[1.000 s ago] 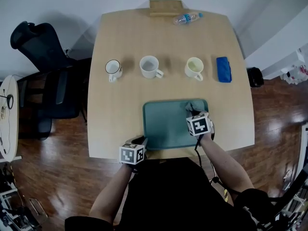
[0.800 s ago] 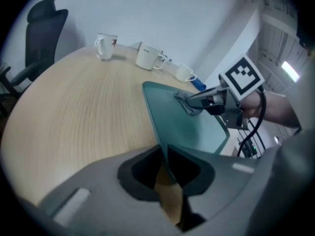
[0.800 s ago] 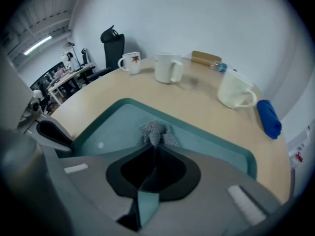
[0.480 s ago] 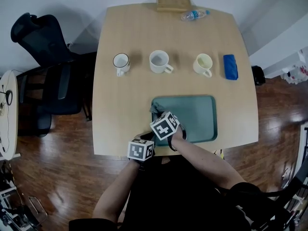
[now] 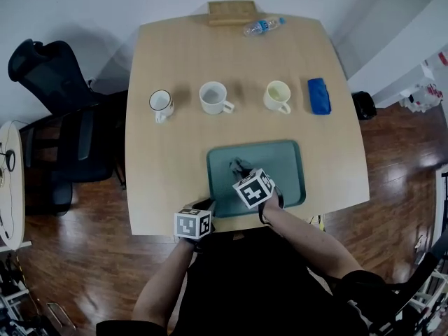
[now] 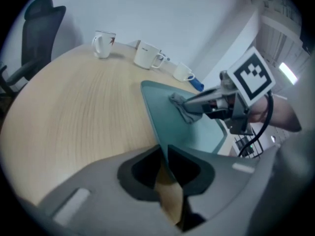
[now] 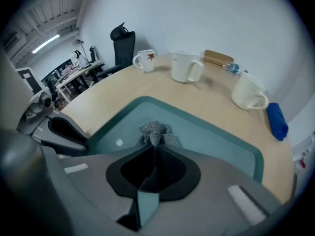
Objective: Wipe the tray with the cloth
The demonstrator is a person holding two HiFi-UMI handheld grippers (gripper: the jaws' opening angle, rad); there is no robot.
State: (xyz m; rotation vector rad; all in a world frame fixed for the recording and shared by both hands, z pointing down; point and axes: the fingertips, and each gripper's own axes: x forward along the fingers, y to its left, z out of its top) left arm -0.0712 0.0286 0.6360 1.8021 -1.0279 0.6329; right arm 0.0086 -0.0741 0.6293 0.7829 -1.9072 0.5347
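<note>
— Status nearest me?
— My left gripper (image 6: 164, 154) sits at the near edge of the table (image 5: 168, 166). Its jaws are clamped on the near left corner of the teal tray (image 5: 280, 161). Just beyond it my right gripper (image 7: 153, 151) points steeply down into the tray. Its jaws are pinched tight on the grey cloth (image 7: 155, 131), which bunches up on the tray floor in the left half.
— And past the tray?
— I see three mugs in a row, well apart from it. The dark-rimmed mug (image 5: 162, 102) at left has a small red mark on its side that I cannot read. A plain white mug (image 5: 214, 97) stands in the middle and a cream mug (image 5: 278, 96) at right. A blue folded thing (image 5: 319, 95) lies just beside the cream one.
— Any print at the far edge?
— A clear bottle (image 5: 261, 26) with a blue band lies on its side, but its label is too small for me to read. A wooden block (image 5: 233, 11) is next to it.
</note>
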